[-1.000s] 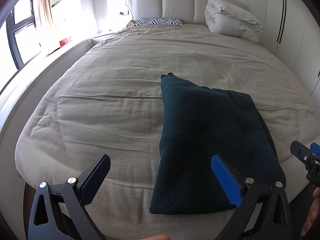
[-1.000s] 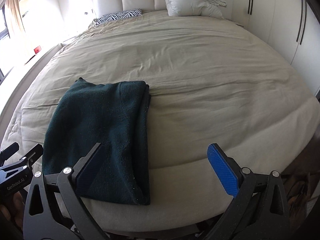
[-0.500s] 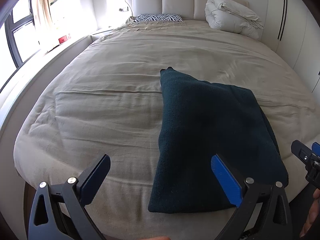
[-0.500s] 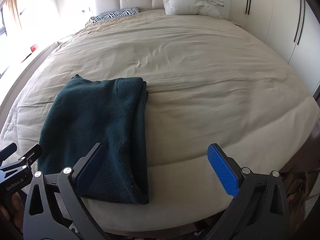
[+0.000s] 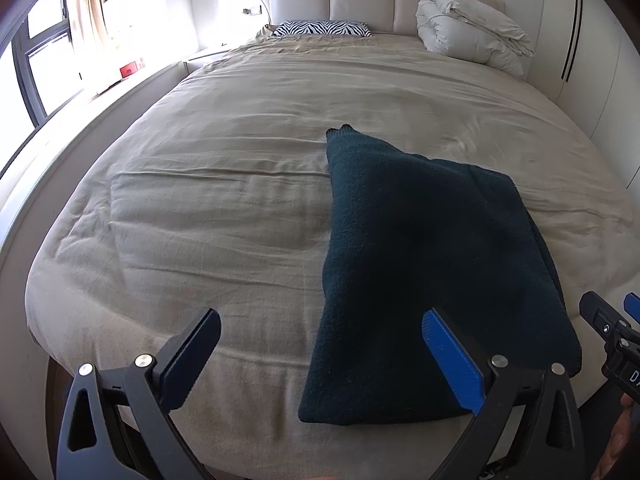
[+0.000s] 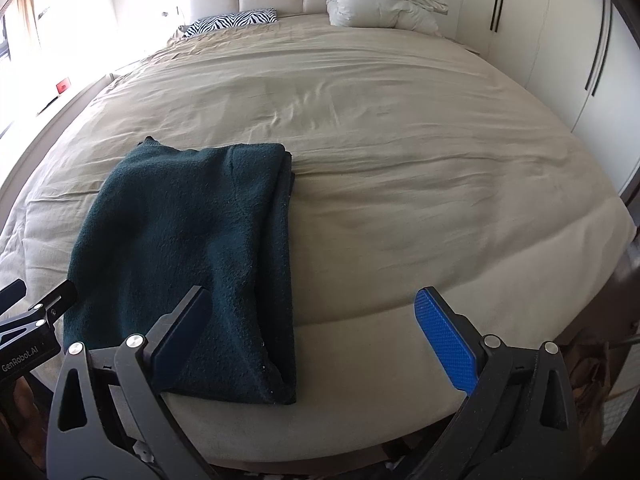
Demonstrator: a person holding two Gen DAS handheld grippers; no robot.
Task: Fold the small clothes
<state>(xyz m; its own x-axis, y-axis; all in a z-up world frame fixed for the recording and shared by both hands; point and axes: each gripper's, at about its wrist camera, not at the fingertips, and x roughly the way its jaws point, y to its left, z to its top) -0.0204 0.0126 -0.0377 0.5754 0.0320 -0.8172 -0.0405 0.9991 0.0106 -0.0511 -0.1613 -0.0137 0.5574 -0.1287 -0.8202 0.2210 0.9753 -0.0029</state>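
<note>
A dark green knit garment [image 5: 432, 264] lies folded into a long rectangle near the foot of the beige bed [image 5: 224, 208]. It also shows in the right wrist view [image 6: 188, 256]. My left gripper [image 5: 320, 344] is open and empty, held above the bed's near edge, its right finger over the garment's near left part. My right gripper [image 6: 312, 332] is open and empty, its left finger over the garment's near right part. Each gripper shows at the edge of the other's view: the right one [image 5: 608, 328], the left one [image 6: 28, 312].
A zebra-striped pillow [image 5: 320, 28] and a folded white duvet [image 5: 472, 32] lie at the padded headboard. A window and a ledge with a red box [image 5: 129, 69] run along the left. White wardrobe doors [image 6: 560, 40] stand on the right.
Both grippers have drawn back and risen slightly, so the garment sits a little farther off in each view. The garment has not moved. Both grippers stay open.
</note>
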